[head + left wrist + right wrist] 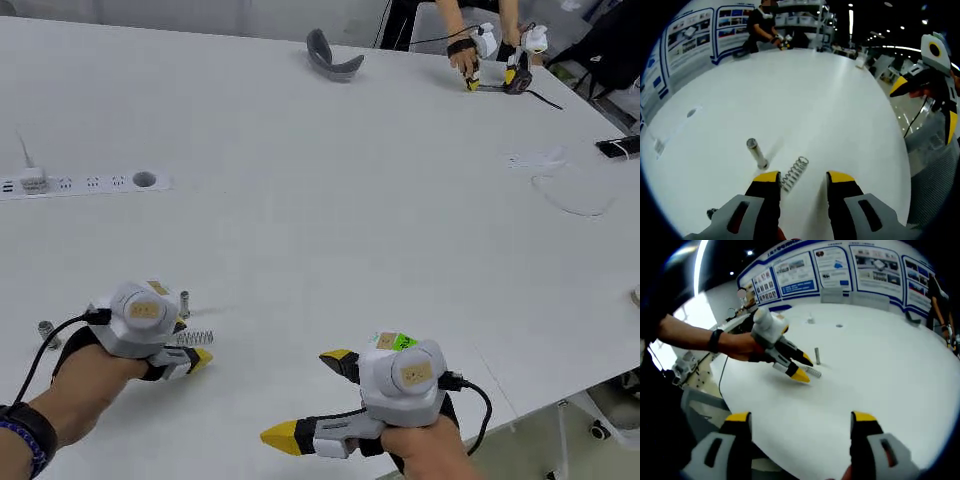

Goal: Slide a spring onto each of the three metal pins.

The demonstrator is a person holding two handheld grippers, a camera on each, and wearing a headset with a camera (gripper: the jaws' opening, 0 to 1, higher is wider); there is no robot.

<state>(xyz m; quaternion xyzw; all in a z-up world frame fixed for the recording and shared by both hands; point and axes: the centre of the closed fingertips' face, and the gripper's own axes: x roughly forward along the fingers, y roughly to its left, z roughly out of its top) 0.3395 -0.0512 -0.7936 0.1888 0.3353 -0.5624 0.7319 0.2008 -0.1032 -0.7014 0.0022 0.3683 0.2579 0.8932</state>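
A small steel spring [794,172] lies flat on the white table, between the open jaws of my left gripper [803,177] and close to its left fingertip [766,177]. Just beyond it one metal pin [756,152] stands upright. In the head view the spring [195,338] sits at the left gripper [190,342], the pin [184,303] behind it, and a second pin [46,330] farther left. My right gripper [305,397] is wide open and holds nothing, off to the right. Its own view shows the right gripper [801,416], the pin [817,356] and the spring [813,372].
A power strip [80,183] and a round cable hole [144,179] lie at the far left. A grey curved object [330,58] rests at the back. Another person's hands [495,50] work with grippers at the far right. The table's front edge [560,390] runs near my right gripper.
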